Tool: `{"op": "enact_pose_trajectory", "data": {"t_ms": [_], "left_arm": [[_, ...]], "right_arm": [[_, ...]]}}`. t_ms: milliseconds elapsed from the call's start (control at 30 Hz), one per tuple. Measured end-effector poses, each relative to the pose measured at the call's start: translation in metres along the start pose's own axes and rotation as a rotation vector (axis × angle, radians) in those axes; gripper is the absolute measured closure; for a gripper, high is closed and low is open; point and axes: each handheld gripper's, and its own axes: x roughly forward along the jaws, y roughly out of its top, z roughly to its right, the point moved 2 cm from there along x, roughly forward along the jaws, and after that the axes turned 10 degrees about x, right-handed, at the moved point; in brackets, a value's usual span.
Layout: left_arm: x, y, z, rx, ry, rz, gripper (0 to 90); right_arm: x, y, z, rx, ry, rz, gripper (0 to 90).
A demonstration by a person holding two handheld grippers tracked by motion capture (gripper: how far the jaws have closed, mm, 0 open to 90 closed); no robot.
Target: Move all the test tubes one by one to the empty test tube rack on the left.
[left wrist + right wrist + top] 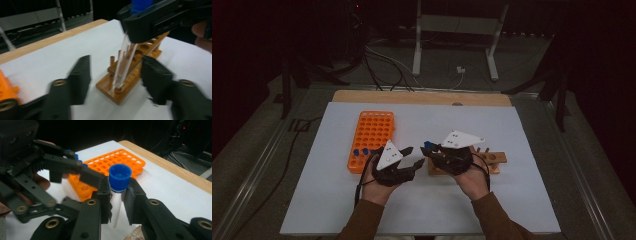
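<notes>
Gripping blue-capped tube, right gripper; left gripper fingers blurred, parted, empty.

On the desk in front of you, the tube tray lies to the left and the peg rack to the right, well apart. Your left tool sits between them. Your right tool holds a capped tube upright over the rack's near end.
</notes>
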Motion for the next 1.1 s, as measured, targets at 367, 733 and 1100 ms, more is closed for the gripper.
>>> {"op": "enact_pose_trajectory", "data": {"t_ms": [367,733,1100], "left_arm": [[0.0046,0.0010,0.0023,-0.003,-0.033,0.008,72.1],[0.0024,0.0012,0.0035,0.025,-0.039,0.018,77.0],[-0.0022,0.0003,-0.0018,0.019,-0.018,0.014,77.9]], "right_arm": [[0.0045,-0.0015,-0.0056,0.004,0.027,-0.010,76.6],[0.0062,-0.0019,-0.0069,0.008,0.036,-0.011,76.6],[0.0015,-0.0019,-0.0029,0.032,0.075,-0.005,47.7]]}}
